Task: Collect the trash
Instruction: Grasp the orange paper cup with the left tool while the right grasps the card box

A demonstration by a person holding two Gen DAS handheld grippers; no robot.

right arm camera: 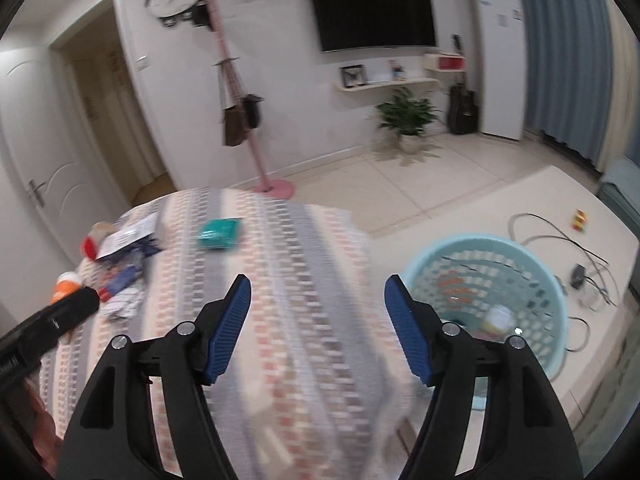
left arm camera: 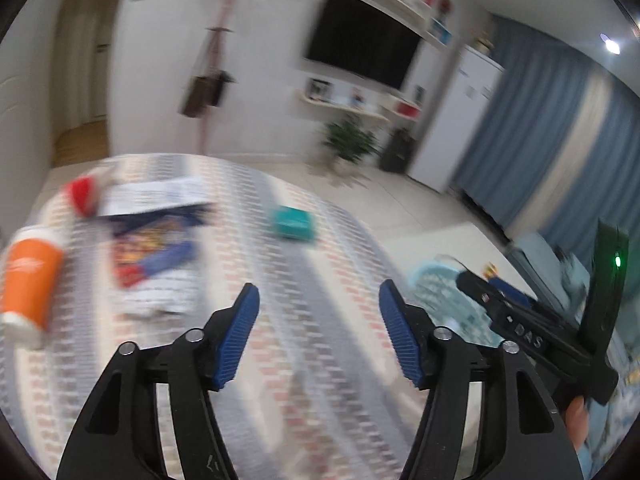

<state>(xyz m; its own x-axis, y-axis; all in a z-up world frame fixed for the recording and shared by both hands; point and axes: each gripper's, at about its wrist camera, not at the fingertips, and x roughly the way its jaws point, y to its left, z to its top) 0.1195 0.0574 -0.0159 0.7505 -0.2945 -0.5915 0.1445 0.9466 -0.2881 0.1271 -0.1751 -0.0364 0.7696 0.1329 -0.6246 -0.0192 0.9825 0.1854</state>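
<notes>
Left gripper (left arm camera: 319, 306): blue-padded jaws apart, nothing between them, above the striped patterned tablecloth (left arm camera: 304, 248). Right gripper (right arm camera: 318, 294): jaws apart, empty, over the same cloth. Trash lies at the cloth's far left: orange paper cup (left arm camera: 30, 284) on its side, crumpled printed wrappers (left arm camera: 156, 248), small teal box (left arm camera: 293, 223) apart. Pale blue perforated plastic basket (right arm camera: 532, 276) stands on the floor beside the table, some items inside.

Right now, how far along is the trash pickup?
Partly done: the light blue perforated plastic basket already holds a few pieces. Nothing in hand: left hand-held gripper and right hand-held gripper are open and empty. Still on the patterned tablecloth: orange cup, teal packet, blue wrappers.
</notes>
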